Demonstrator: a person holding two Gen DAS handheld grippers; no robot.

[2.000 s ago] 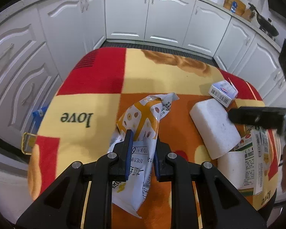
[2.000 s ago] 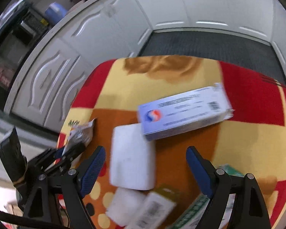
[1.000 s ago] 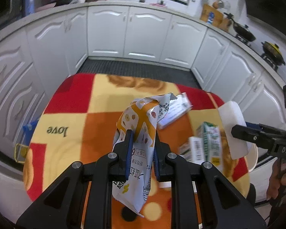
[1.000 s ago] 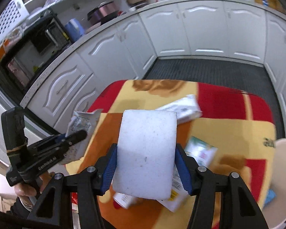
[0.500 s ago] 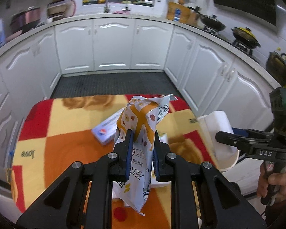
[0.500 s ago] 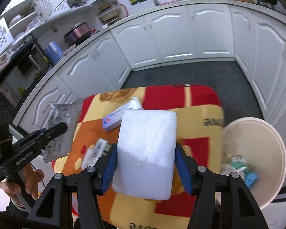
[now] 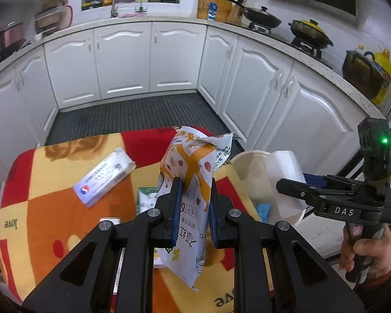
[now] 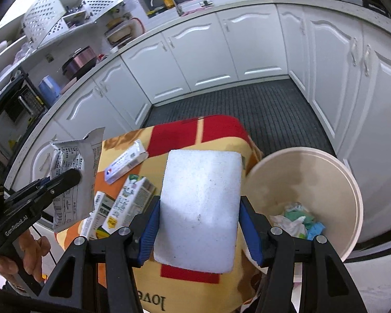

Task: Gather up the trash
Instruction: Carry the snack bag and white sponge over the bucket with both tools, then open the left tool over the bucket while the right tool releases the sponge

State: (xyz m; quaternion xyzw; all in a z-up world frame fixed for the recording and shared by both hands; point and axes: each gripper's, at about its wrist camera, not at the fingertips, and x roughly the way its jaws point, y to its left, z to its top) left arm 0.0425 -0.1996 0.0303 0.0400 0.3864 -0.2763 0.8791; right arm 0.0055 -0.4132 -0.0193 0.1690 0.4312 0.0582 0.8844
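Table cover (image 7: 49, 216): red, yellow and orange blocks, brown blotches, black "love" lettering. Snack wrapper (image 7: 187, 172): orange-and-white front with brown spots; back white with black print. Foam block (image 8: 200, 208): plain white. Bin (image 8: 299, 172): cream. Gripper pads (image 8: 151, 224): blue. Floor mat (image 7: 133, 114): dark grey, ribbed.

Snack wrapper (image 7: 189, 198): glossy, crinkled printed film, white matt reverse. Foam block (image 8: 199, 208): white, matt, finely pitted. Table cover (image 7: 52, 208): soft fleecy cloth, matt. Bin (image 8: 333, 180): smooth cream plastic with slight sheen, at 3 o'clock of the block. Cartons (image 8: 127, 203): printed cardboard, semi-gloss. Cabinet doors (image 7: 174, 60): smooth white lacquer. Floor mat (image 7: 133, 114): dark, ribbed.
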